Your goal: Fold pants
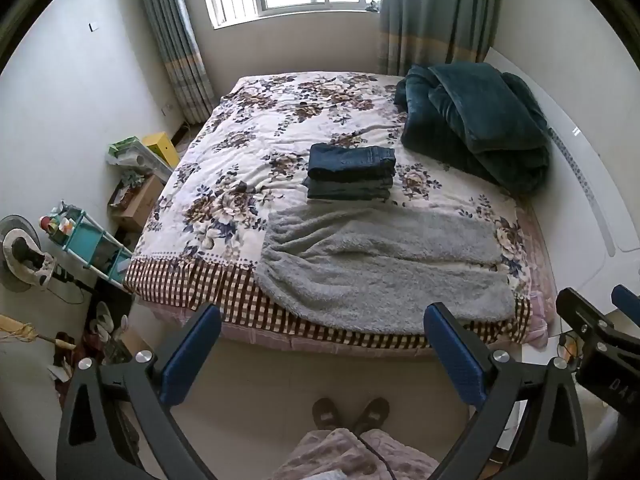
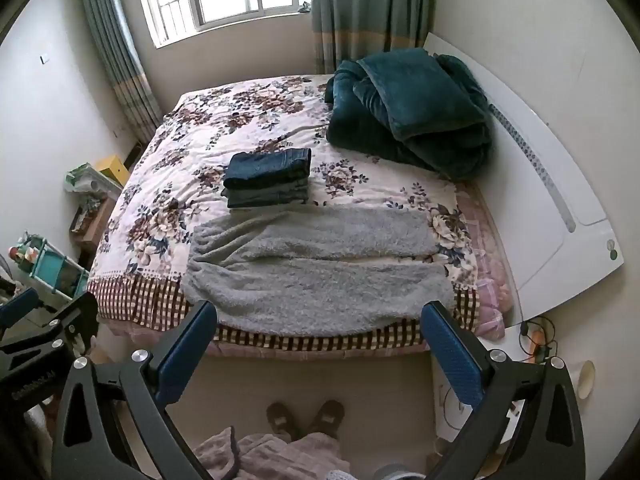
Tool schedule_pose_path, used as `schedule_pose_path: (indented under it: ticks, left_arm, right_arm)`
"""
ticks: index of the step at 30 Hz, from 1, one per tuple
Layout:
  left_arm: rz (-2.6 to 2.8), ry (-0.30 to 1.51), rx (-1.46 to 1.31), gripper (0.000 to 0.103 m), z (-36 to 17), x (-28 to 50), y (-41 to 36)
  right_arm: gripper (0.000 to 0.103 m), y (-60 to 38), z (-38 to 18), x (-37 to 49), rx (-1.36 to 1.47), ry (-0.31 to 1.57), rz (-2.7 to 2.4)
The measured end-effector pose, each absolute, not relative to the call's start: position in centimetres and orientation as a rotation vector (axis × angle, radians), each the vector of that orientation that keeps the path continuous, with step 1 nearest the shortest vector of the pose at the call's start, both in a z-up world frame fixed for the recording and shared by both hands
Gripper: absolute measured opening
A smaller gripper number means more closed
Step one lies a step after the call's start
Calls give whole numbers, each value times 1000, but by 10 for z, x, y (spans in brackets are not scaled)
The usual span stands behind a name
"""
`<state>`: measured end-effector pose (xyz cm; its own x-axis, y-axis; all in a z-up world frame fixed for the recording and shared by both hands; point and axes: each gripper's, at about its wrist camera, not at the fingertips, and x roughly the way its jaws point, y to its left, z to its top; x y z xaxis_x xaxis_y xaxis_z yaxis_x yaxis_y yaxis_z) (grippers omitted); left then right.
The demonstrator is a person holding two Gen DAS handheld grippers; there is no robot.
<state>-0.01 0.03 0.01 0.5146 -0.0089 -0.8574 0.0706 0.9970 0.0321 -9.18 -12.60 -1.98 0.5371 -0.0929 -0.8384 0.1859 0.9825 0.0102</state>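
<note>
Grey fleece pants (image 1: 380, 264) lie spread flat across the near end of the bed, legs side by side, running left to right; they also show in the right wrist view (image 2: 316, 272). My left gripper (image 1: 322, 324) is open and empty, held above the floor just short of the bed's near edge. My right gripper (image 2: 320, 320) is open and empty at the same height, to the right of the left one; it also shows in the left wrist view (image 1: 592, 312).
A stack of folded dark jeans (image 1: 351, 172) sits mid-bed behind the pants. A bundled teal blanket (image 1: 476, 124) lies at the far right by the white headboard (image 1: 580, 184). Boxes and a turquoise shelf (image 1: 92, 240) crowd the left wall. My feet (image 1: 350, 412) stand on the floor.
</note>
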Motion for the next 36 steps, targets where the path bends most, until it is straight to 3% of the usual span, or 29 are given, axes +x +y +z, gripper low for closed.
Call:
schedule_pose_path:
  ticks: [36]
  left_arm:
    - [-50,1000,90,103,12,-1,-11]
  right_arm:
    - [103,-135,-5,-99,107,984,-169]
